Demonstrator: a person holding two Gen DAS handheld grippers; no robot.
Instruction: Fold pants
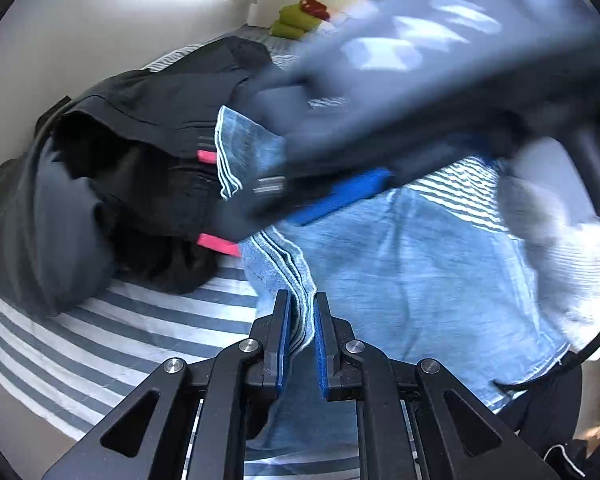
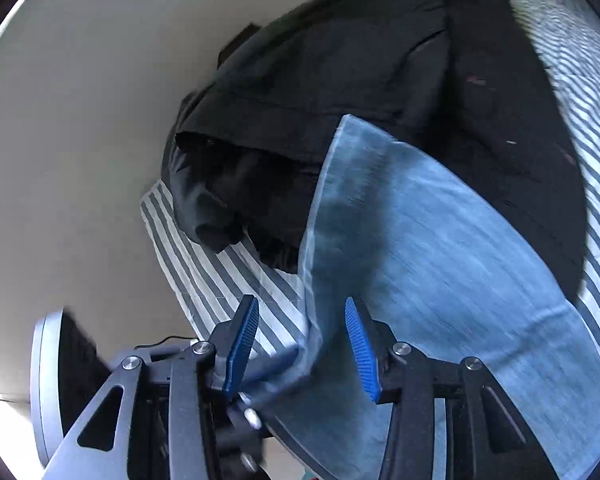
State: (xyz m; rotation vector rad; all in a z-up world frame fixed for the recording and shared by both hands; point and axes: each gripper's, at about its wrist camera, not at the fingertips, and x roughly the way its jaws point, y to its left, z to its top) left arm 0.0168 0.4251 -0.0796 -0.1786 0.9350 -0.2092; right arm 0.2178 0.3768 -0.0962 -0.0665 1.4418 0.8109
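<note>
A: Jeans (image 1: 400,264): one pair, pale blue, on one striped sheet (image 1: 120,320). Left claw (image 1: 302,336)?

B: Nearly shut, pads pinching the layered hem edge.

A: Right claw (image 2: 302,344)?

B: Jaws part open, jeans edge between them, pads not pressing. In the left view it is a blur above the left claw.

A: Other cloth?

B: One dark heap (image 2: 360,92), beyond both claws, under the jeans' far end.
</note>
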